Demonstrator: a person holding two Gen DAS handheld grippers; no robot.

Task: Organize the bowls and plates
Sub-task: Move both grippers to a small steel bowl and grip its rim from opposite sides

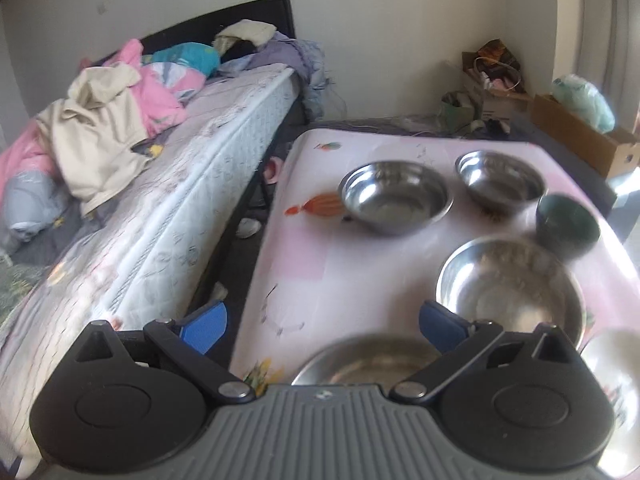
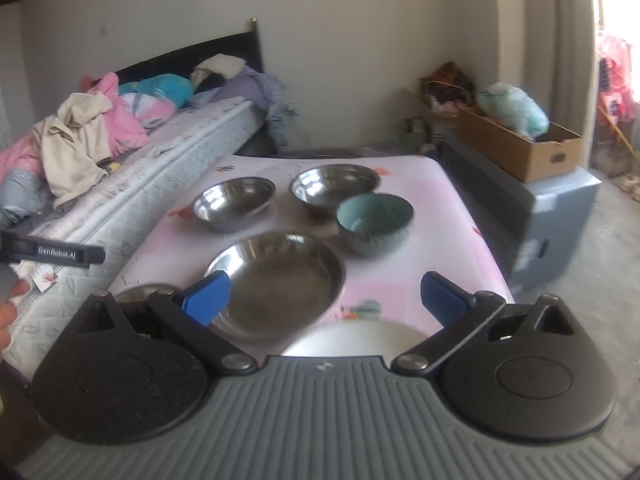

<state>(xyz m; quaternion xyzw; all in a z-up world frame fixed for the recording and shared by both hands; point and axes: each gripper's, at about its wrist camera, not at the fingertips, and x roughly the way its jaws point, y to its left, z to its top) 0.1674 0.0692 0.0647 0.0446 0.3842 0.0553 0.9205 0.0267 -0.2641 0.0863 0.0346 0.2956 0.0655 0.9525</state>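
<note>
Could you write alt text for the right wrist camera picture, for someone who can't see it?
An open right gripper with blue fingers hovers, holding nothing, over a pink table set with three steel bowls, a large steel plate, a teal bowl and a white plate nearest the camera. A cluttered bed stands to the left, a cardboard box to the right.

shiny steel bowls (image 2: 276,280), glazed teal bowl (image 2: 374,224)
</note>
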